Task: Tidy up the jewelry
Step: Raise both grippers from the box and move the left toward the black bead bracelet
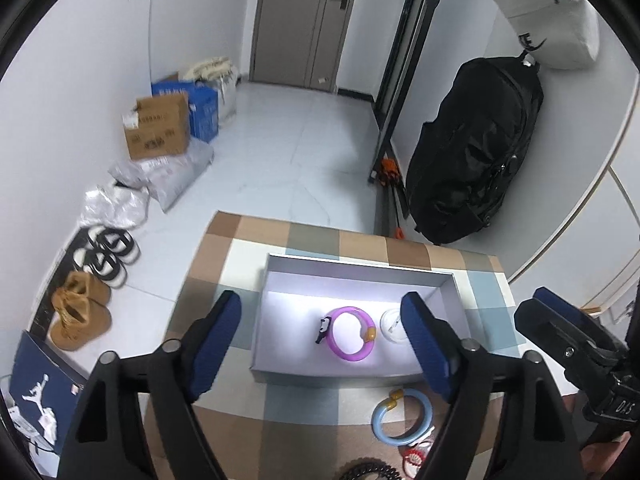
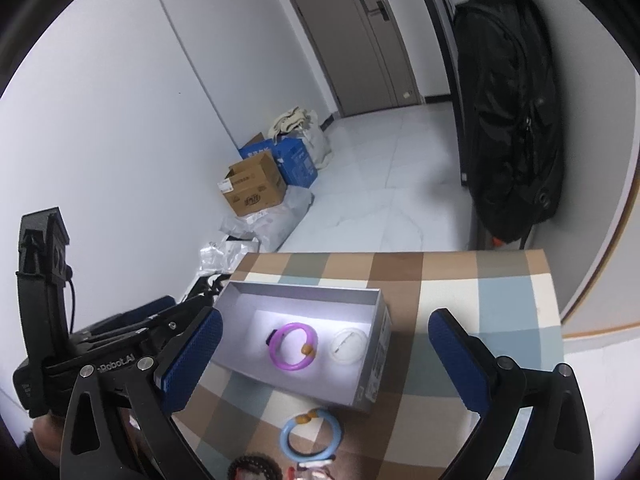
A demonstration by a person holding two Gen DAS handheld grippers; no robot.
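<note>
An open grey box [image 1: 280, 284] [image 2: 378, 376] stands on the checked tablecloth. Inside it lie a purple bangle [image 1: 351, 334] [image 2: 293, 345] and a white round piece [image 1: 393, 326] [image 2: 349, 345]. In front of the box on the cloth lie a light-blue bangle [image 1: 402, 416] [image 2: 311, 434], a dark beaded bracelet [image 1: 370, 469] [image 2: 254, 467] and a red-and-white piece [image 1: 414, 456]. My left gripper [image 1: 326, 344] is open and empty above the box's near side. My right gripper [image 2: 324, 360] is open and empty, also above the box.
The table [image 1: 224, 236] [image 2: 520, 280] ends just beyond the box. Past it lies tiled floor with cardboard boxes [image 1: 158, 126], bags and shoes [image 1: 80, 312] along the left wall. A black bag [image 1: 476, 152] [image 2: 508, 120] hangs at the right.
</note>
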